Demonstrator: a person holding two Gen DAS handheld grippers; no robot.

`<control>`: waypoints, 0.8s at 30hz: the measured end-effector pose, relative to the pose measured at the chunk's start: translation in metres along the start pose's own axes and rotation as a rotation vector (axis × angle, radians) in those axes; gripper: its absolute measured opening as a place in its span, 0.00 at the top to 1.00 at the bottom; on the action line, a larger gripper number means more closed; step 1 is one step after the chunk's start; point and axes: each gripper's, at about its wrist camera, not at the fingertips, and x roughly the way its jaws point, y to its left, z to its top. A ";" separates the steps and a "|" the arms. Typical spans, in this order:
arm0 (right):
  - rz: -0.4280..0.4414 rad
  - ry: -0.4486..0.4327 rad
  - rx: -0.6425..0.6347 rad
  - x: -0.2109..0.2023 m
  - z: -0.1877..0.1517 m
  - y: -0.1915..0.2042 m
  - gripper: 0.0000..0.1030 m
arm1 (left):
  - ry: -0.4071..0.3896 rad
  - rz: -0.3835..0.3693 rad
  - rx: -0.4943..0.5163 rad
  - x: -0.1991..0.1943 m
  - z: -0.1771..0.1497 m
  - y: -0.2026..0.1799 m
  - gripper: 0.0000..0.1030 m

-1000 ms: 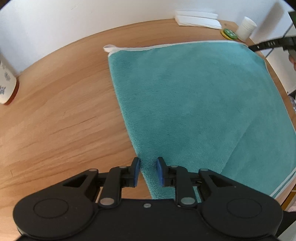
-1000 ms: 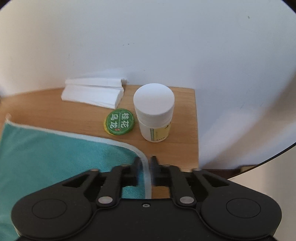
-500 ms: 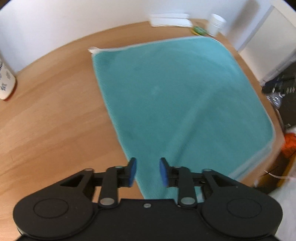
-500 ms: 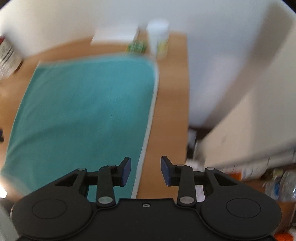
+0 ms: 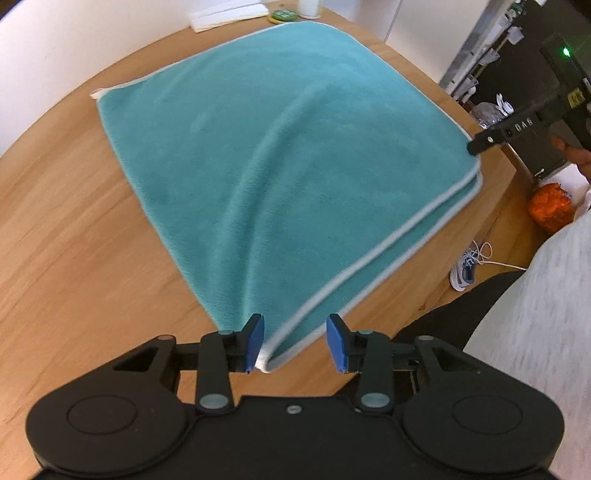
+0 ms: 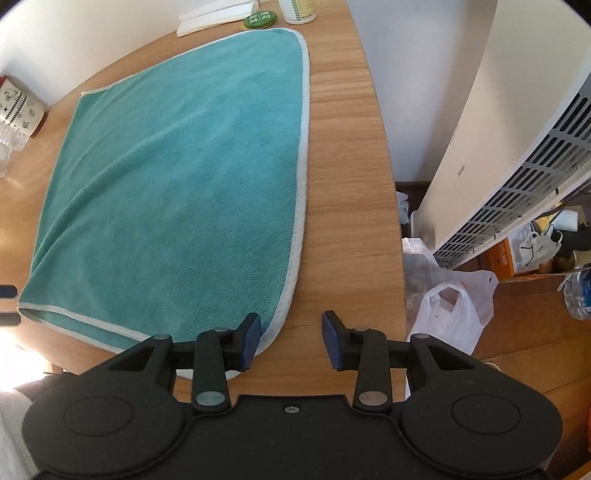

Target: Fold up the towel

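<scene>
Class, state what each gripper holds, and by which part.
Nothing: the left gripper and right gripper are open at the towel's near corners.

A lived-in home room is suggested by a wooden table [image 6: 343, 155], a sneaker [image 5: 463, 271] on the floor, plastic bags [image 6: 452, 312] and a water bottle [image 6: 580, 293].

Towel [image 5: 280, 166] lies folded in two layers on table [image 5: 66, 229], filling frame centre in both wrist views. Left gripper [image 5: 295, 341] at bottom centre, jaws apart, straddling the towel's near corner. Right gripper [image 6: 291, 341] bottom centre, jaws apart, over the towel's other near corner and table edge. Top of frame behind towel: paper stack [image 6: 218, 16], round lid [image 6: 260, 19], bottle [image 6: 301, 11]. Plastic bag [image 6: 452, 314] lower right, off the table.
</scene>
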 end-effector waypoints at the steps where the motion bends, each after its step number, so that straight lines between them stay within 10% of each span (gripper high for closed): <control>1: 0.002 -0.005 0.002 0.000 0.000 -0.001 0.60 | -0.002 0.029 0.014 0.004 -0.002 -0.003 0.63; 9: 0.013 -0.041 0.044 -0.001 -0.004 0.005 0.63 | -0.035 0.204 0.129 0.022 -0.020 -0.021 0.80; 13: 0.021 -0.039 0.091 -0.001 -0.004 0.001 0.91 | -0.070 0.229 0.117 0.024 -0.024 -0.019 0.90; 24: 0.153 -0.081 0.103 -0.028 -0.003 0.023 0.96 | -0.264 0.363 -0.087 0.000 -0.044 -0.008 0.92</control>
